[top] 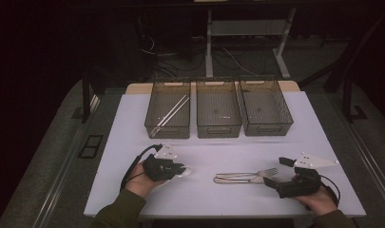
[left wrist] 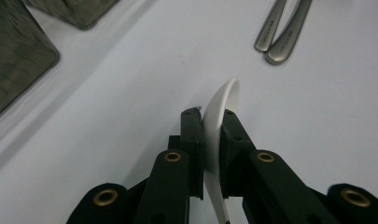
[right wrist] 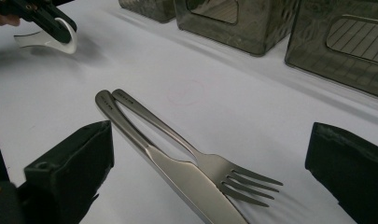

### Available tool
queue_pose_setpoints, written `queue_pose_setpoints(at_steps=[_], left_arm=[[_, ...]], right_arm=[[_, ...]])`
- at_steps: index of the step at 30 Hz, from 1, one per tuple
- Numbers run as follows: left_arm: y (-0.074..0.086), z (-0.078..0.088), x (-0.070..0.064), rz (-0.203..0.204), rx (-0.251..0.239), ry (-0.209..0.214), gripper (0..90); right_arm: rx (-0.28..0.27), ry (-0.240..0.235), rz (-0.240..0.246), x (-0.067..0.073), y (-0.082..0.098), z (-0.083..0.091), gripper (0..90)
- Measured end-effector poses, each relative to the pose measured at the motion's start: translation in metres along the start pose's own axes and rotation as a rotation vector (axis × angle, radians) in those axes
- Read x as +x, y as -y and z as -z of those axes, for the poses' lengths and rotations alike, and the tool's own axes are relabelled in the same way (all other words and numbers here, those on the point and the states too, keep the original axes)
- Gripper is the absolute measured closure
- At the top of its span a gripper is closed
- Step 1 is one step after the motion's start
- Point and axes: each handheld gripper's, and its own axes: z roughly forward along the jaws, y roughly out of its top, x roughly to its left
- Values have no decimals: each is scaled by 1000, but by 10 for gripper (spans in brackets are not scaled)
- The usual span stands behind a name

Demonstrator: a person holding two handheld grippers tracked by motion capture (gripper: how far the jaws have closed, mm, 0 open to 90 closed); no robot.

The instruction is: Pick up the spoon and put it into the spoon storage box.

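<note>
a: what am i holding on the left side?

b: your left gripper [left wrist: 213, 135] is clamped on a white spoon [left wrist: 219, 112], glossy and curved, its edge pinched between the two black jaws. in the high view it sits at lower left of centre, low over the white table [top: 133, 123]. in the right gripper view the same spoon [right wrist: 60, 42] shows at the upper left corner.

a: and my right?

b: the right gripper [right wrist: 210, 163] has its jaws spread wide, nothing between them touching. between them on the table lie a steel fork [right wrist: 200, 156] and a steel knife [right wrist: 177, 177], side by side and touching, handles towards upper left. in the high view they are at lower centre, the fork [top: 256, 173] just behind the knife [top: 237, 179].

a: bins?

b: three smoky see-through bins in a row across the upper middle of the high view. the left bin [top: 154, 124] holds pale chopsticks [top: 173, 110] lying diagonally. the middle bin [top: 218, 129] and right bin [top: 284, 114] look bare inside.

a: any writing?

b: small stamped marks near the ends of both handles, too small for me to read.
</note>
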Motion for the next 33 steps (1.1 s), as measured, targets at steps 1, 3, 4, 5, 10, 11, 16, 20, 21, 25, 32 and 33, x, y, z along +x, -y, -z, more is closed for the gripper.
queue_pose_setpoints(at_steps=[1,3,4,5,10,11,16,20,21,25,32,33], left_arm=[[0,0,0,3,-5,0,817],[-1,1,0,0,-6,-1,817],[-2,1,0,0,-8,-1,817],[-2,2,-1,-3,-9,-3,817],[-8,3,-1,-3,-19,-1,818],[-10,4,0,-11,-19,-2,818],[-20,5,3,-26,-39,-11,818],[-32,6,5,-43,-46,-16,818],[-36,5,5,-48,-50,-17,818],[-50,4,8,-61,-58,-20,819],[-76,3,14,-93,-69,-21,819],[-80,4,15,-101,-65,-21,819]], right_arm=[[0,0,1,0,0,0,12],[0,0,-1,0,0,0,12],[0,0,-2,0,0,0,12],[0,0,-2,0,0,0,12],[-2,-1,-3,0,0,0,12],[-3,0,-2,-1,0,0,12],[-5,0,-6,-1,0,0,12],[-10,3,-2,-2,0,0,12],[-10,1,-4,-2,0,0,12],[-11,1,-9,-2,1,1,12],[-12,-3,5,-3,1,1,12],[-15,-2,-10,-2,1,1,12]])
